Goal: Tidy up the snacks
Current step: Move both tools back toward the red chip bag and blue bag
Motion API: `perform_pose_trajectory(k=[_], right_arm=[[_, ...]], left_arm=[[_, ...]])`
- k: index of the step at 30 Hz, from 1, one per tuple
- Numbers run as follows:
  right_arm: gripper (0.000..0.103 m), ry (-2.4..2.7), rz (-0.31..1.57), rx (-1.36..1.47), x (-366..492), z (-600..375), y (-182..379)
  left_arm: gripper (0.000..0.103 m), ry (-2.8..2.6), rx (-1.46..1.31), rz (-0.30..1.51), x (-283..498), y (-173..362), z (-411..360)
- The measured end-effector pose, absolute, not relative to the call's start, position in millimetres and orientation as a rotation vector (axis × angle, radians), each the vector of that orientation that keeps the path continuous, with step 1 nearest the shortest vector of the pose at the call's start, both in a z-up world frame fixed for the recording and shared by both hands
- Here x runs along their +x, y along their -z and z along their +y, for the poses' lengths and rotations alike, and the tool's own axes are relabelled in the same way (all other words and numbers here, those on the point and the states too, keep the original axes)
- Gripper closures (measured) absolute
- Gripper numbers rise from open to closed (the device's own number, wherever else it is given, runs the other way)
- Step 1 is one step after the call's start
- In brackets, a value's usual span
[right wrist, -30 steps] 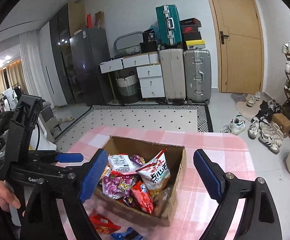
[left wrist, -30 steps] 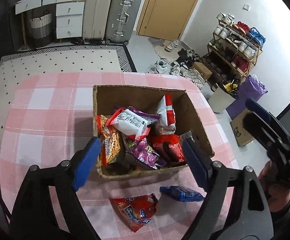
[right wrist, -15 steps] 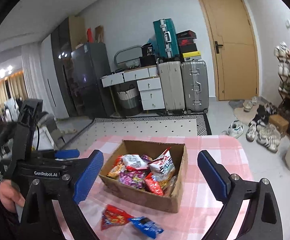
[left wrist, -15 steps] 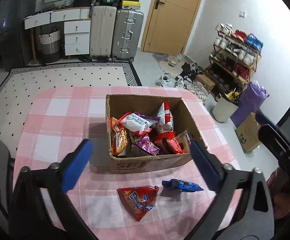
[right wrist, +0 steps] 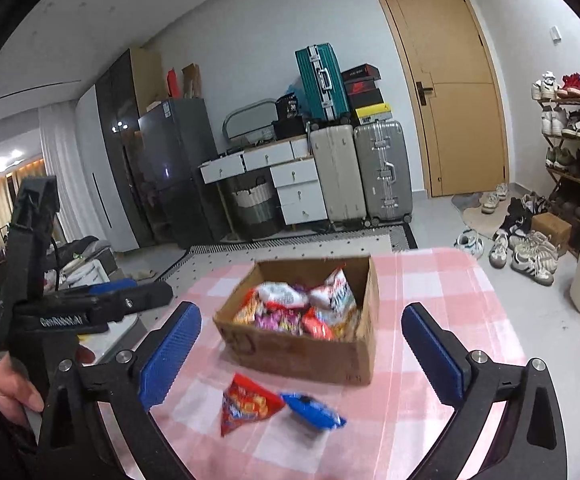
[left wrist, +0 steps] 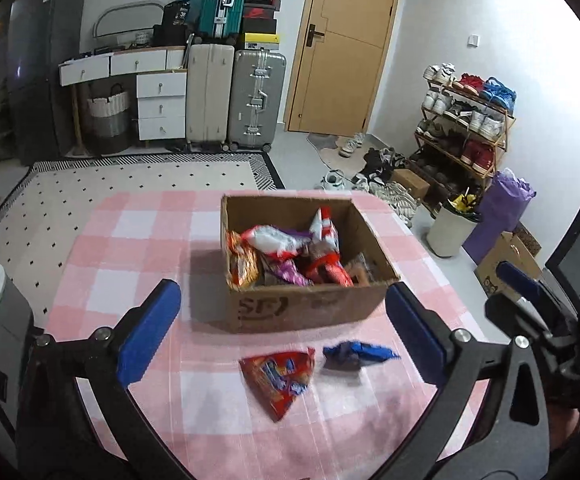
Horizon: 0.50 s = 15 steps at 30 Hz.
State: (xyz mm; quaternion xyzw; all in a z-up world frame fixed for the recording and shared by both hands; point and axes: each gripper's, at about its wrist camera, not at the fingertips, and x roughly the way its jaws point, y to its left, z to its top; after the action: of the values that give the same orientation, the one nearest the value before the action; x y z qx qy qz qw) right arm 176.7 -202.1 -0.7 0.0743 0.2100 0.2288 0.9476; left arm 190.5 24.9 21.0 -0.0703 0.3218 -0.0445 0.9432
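A brown cardboard box point(left wrist: 310, 312) point(right wrist: 298, 356) full of several snack packets stands on the pink checked table point(left wrist: 129, 248) point(right wrist: 430, 280). In front of it on the cloth lie a red snack packet point(left wrist: 279, 376) point(right wrist: 247, 402) and a blue snack packet point(left wrist: 356, 354) point(right wrist: 314, 410). My left gripper point(left wrist: 281, 294) hangs open above the near side of the table, back from the box, with nothing between its blue pads. My right gripper point(right wrist: 301, 314) is also back from the box; its jaws are opening and hold nothing. Each gripper shows at the edge of the other's view.
A person's hand point(right wrist: 9, 392) holds the left gripper's handle. Beyond the table are a patterned rug point(left wrist: 129, 176), suitcases point(left wrist: 255, 100), white drawers point(left wrist: 157, 108), a door point(left wrist: 350, 48), a shoe rack point(left wrist: 466, 132), a white bin point(left wrist: 448, 232) and a cardboard box on the floor point(left wrist: 506, 260).
Both grippers have drawn back from the box and their jaws have spread wider. The box now looks smaller, and the red and blue packets in front of it are in full view.
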Motion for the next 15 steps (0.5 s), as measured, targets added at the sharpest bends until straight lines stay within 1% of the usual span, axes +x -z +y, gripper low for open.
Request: perform_pose_trajectory(k=[10,15], right_arm=[[0.001,-0.46,0.548,0.137,158.1,-194.6,59.6],[0.001,-0.458,0.576,0.12,154.2,-184.9,77.5]], left_arm=[[0.001,0.068,-0.166,0.715,176.1,26.7,23.9],[0.001,0.051,-0.184,0.759,174.2,56.9,28.9]])
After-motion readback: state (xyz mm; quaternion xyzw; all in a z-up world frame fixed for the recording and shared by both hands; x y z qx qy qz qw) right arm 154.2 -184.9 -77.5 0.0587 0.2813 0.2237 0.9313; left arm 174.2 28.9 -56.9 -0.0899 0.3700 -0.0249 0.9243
